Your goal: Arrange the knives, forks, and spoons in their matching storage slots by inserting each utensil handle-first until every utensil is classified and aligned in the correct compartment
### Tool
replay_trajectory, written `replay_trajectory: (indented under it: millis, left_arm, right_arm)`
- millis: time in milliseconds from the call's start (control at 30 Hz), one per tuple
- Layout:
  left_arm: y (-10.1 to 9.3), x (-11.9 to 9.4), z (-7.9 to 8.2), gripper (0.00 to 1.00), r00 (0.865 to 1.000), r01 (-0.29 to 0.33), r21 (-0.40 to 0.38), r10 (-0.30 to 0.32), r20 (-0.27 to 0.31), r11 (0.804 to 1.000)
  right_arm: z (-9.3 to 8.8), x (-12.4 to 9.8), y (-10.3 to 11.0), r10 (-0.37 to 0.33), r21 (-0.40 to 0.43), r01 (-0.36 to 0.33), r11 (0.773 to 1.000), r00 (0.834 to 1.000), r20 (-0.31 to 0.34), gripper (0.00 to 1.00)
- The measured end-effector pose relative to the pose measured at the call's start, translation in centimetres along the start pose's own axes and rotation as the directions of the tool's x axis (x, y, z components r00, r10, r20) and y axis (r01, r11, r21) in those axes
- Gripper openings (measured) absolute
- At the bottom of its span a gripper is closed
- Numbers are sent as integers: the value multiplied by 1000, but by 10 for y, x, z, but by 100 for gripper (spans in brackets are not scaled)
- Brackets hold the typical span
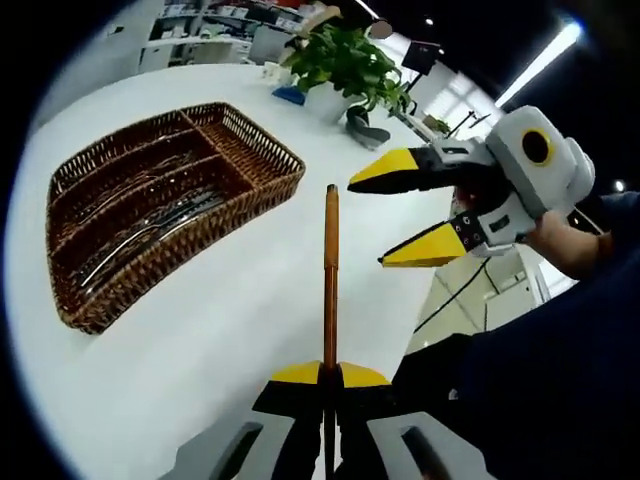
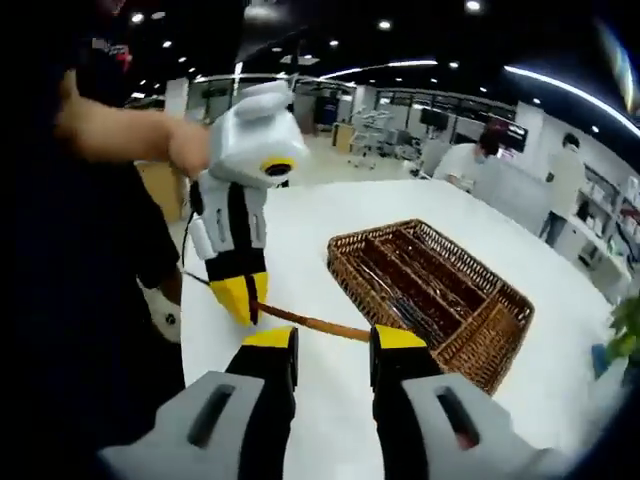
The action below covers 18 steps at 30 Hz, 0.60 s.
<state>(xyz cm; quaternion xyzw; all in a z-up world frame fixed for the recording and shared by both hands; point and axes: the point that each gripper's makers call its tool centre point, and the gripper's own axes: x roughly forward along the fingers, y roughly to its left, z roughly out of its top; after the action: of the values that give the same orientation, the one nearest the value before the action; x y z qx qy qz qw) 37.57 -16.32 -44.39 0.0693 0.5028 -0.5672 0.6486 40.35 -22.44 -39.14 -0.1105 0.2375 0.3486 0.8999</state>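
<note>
left claw (image 1: 325, 378) clamps brown wooden-handled utensil (image 1: 330, 270) | right claw (image 2: 334, 345) wide beside it | risk: handover slip, missing far wicker tray (image 1: 240, 150)

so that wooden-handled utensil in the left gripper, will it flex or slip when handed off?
Probably stiff: the wooden handle juts straight out from the left gripper with no sag. It may pivot, since it's pinched near one end only. The smooth, narrow shaft could slip in the open right gripper, so close gently.

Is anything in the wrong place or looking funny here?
One long brown wooden-handled utensil is outside the brown wicker basket tray, pinched in the left tool above the white table. Other utensils already lie in the tray. The right tool is open.
</note>
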Motion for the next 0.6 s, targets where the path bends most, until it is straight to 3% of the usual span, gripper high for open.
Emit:
replay_trajectory:
  millis: [233, 400, 500, 600]
  left_arm:
    - [-1, -1, 13, 3, 990, -44, -91, 56, 131, 995]
    - [-3, -4, 21, 3, 971, -65, -137, 95, 218, 988]
    - [-5, -7, 26, 3, 959, -70, -160, 111, 261, 985]
    - [-9, -8, 27, 3, 954, -68, -165, 113, 279, 984]
  right_arm:
    - [1, 4, 7, -22, 240, 7, 971, 998, 58, 23]
    - [9, 7, 10, -36, 401, -11, 916, 993, 111, 21]
    - [10, 9, 14, -31, 435, -25, 900, 992, 121, 20]
    - [13, 11, 17, -36, 506, -46, 861, 988, 152, 19]
